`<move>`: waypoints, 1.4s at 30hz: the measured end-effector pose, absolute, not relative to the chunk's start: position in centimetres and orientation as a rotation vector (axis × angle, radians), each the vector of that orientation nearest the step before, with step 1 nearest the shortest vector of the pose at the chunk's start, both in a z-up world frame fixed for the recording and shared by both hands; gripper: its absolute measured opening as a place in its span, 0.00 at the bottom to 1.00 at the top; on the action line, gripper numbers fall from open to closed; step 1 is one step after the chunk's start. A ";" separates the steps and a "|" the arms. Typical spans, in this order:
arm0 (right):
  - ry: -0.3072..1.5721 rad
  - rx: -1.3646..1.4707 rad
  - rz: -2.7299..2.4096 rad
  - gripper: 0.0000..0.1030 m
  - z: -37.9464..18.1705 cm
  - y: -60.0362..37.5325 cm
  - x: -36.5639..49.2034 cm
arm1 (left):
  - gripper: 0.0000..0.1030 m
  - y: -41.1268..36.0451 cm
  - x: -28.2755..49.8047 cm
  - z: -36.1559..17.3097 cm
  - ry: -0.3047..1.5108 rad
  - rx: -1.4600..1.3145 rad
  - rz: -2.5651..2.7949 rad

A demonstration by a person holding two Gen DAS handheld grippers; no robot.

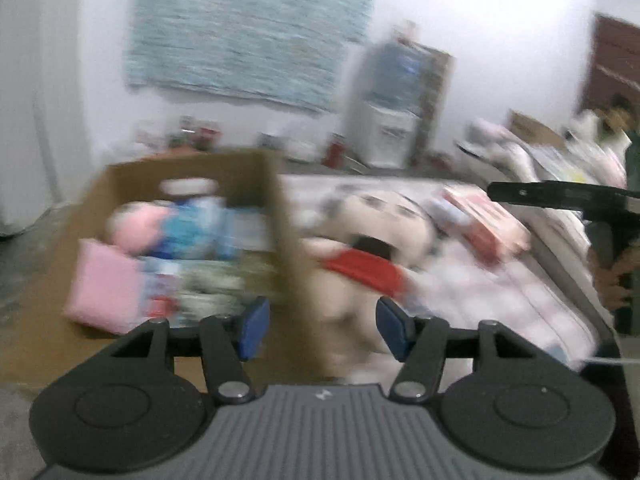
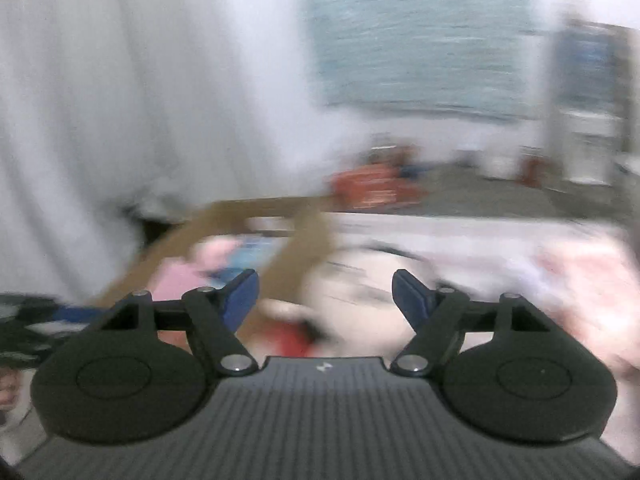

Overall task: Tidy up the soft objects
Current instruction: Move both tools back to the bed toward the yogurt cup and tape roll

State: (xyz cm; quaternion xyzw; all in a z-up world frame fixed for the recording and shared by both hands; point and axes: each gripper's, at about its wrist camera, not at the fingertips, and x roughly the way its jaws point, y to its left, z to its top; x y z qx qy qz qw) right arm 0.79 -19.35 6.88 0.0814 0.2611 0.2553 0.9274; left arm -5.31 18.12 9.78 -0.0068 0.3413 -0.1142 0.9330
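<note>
Both views are motion-blurred. A cardboard box stands on the bed at the left and holds a pink cushion, a pink and blue plush and other soft items. A white plush toy with a red collar lies on the bed just right of the box. My left gripper is open and empty, in front of the box's right wall and the plush. My right gripper is open and empty, above the same white plush, with the box to its left.
The bed has a pale patterned cover. A pink and red packet lies on it right of the plush. The other gripper's black arm reaches in at the right. A cabinet and small items stand by the far wall.
</note>
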 end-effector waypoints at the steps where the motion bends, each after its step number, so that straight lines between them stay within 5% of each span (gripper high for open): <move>1: 0.555 0.190 0.467 0.72 5.8 -21.8 0.8 | 0.59 16.4 -4.8 9.5 0.707 0.010 -0.263; 6: 0.600 0.182 0.364 0.72 1.8 -28.1 2.7 | 0.59 7.9 -1.2 7.4 0.754 0.098 -0.369; 17: 0.710 -0.181 0.431 0.74 -2.2 -24.8 17.0 | 0.56 2.1 3.4 1.9 0.873 0.194 -0.395; 19: 0.748 -0.231 0.422 0.73 -2.8 -23.9 19.1 | 0.46 2.2 4.5 0.4 0.887 0.234 -0.352; 21: 0.755 -0.276 0.421 0.72 -3.3 -23.0 20.2 | 0.26 2.8 6.0 -0.6 0.919 0.232 -0.330; 25: 0.721 -0.318 0.430 0.66 -4.0 -21.5 21.3 | 0.17 4.0 9.5 -0.6 0.958 0.130 -0.310; 28: 0.729 -0.319 0.397 0.47 -4.9 -21.4 21.7 | 0.17 4.0 12.1 -0.3 0.914 0.193 -0.247; 31: 0.730 -0.252 0.401 0.45 -5.3 -22.2 21.8 | 0.19 5.2 14.1 -0.2 0.922 0.132 -0.227; 34: 0.733 -0.229 0.410 0.45 -5.4 -22.7 21.4 | 0.33 5.7 12.2 0.7 0.907 0.115 -0.274; 42: 0.793 -0.087 0.455 0.45 -5.0 -23.9 19.4 | 0.36 4.1 8.0 -0.4 0.904 0.286 -0.310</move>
